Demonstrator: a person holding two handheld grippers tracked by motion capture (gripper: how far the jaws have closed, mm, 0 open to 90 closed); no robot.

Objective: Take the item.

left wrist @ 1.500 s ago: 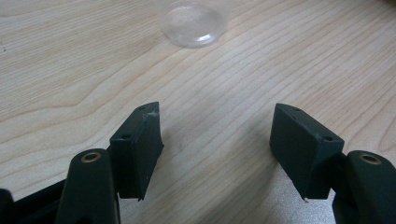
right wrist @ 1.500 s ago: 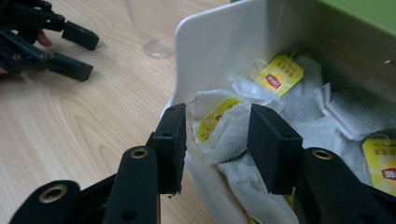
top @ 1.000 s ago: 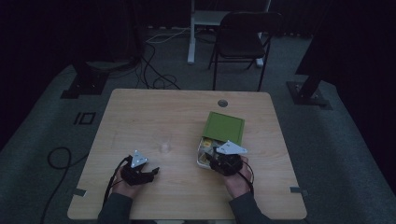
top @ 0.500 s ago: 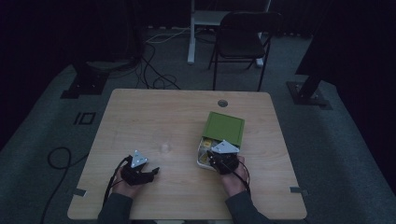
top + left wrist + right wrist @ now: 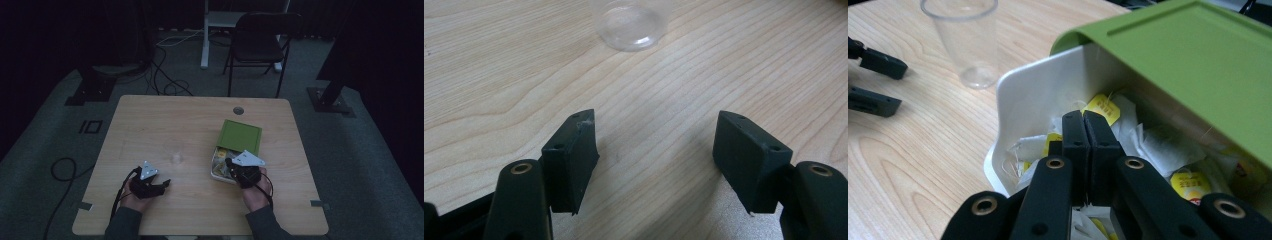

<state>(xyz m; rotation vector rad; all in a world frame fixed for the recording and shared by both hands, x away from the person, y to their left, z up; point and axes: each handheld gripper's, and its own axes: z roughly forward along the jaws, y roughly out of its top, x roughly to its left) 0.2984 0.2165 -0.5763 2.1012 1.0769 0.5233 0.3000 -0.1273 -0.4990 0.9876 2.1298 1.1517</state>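
Right gripper (image 5: 1083, 117), jaws pressed together, dips into the white box (image 5: 1038, 85) of tea bags (image 5: 1158, 145); any grasp is unclear. Left gripper (image 5: 656, 150) rests wide open and empty near the clear cup (image 5: 633, 22), probably waiting to steady it.

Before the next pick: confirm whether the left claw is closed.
No. In the left gripper view the left claw stands wide open over bare wooden table, with nothing between its jaws.

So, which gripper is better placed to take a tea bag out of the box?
The right gripper, I think: its jaws stand closed inside the white box among the tea bags. The left gripper rests open near the plastic cup.
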